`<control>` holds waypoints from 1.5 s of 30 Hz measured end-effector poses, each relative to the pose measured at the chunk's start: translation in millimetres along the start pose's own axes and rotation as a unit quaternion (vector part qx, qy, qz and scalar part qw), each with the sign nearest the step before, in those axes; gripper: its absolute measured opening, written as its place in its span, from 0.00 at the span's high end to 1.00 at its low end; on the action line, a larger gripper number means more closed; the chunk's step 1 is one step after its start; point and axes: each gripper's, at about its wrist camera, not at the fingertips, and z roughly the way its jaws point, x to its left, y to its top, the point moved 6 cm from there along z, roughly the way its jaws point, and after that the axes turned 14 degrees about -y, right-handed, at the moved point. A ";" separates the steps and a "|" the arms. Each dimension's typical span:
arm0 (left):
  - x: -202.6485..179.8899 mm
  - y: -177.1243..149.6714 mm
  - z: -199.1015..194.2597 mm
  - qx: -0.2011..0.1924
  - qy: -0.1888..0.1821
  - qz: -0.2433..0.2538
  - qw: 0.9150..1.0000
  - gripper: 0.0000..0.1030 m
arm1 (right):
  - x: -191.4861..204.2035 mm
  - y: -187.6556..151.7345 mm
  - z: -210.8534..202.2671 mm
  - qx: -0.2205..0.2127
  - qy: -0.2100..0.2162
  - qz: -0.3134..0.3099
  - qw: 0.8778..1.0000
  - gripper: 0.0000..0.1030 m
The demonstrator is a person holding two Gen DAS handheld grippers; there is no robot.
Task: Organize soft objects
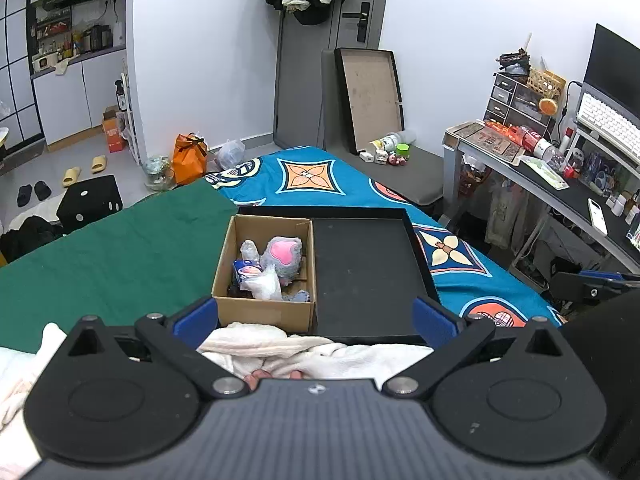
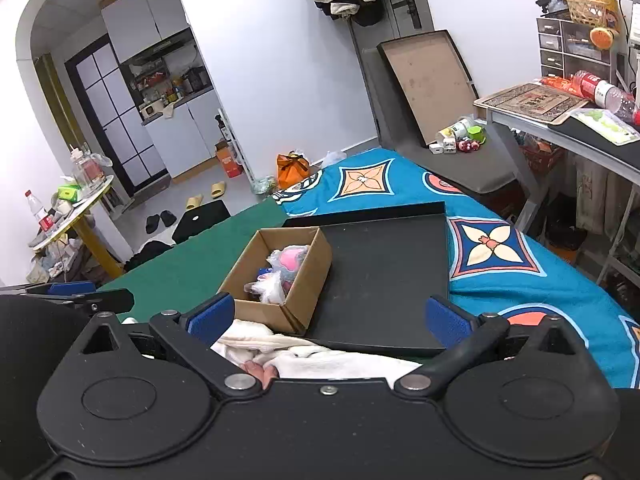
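Both grippers are held wide apart at the near edge of the bed, nothing between their fingers: the left gripper (image 1: 316, 316) hangs over the towel (image 1: 280, 344), and the right gripper (image 2: 330, 318) is held just beside it, over the same towel (image 2: 320, 356). The soft things — a grey plush (image 1: 282, 258) with a pink heart, and a crumpled bag (image 1: 266, 286) — are seen inside the box (image 1: 262, 312), which stands in the left part of the black tray (image 1: 368, 276); the right part lies bare.

The step in hand is judged to be a pickup from the box. It is best done with one gripper lowered straight down over the plush, the fingers kept clear of the cardboard walls — a pinch on the thick body, not the fur tips. The box may need to be steadied by the other gripper, since it looks light.
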 end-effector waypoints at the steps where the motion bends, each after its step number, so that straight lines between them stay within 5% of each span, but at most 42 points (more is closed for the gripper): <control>1: -0.8 0.3 -0.1 0.000 0.000 0.000 1.000 0.00 | 0.0 0.0 0.1 0.001 0.000 0.000 1.000 0.00; 45: -1.9 0.4 -3.3 -0.005 0.007 0.004 1.000 0.00 | -1.0 -1.2 -2.0 0.001 -0.004 -0.003 1.000 0.00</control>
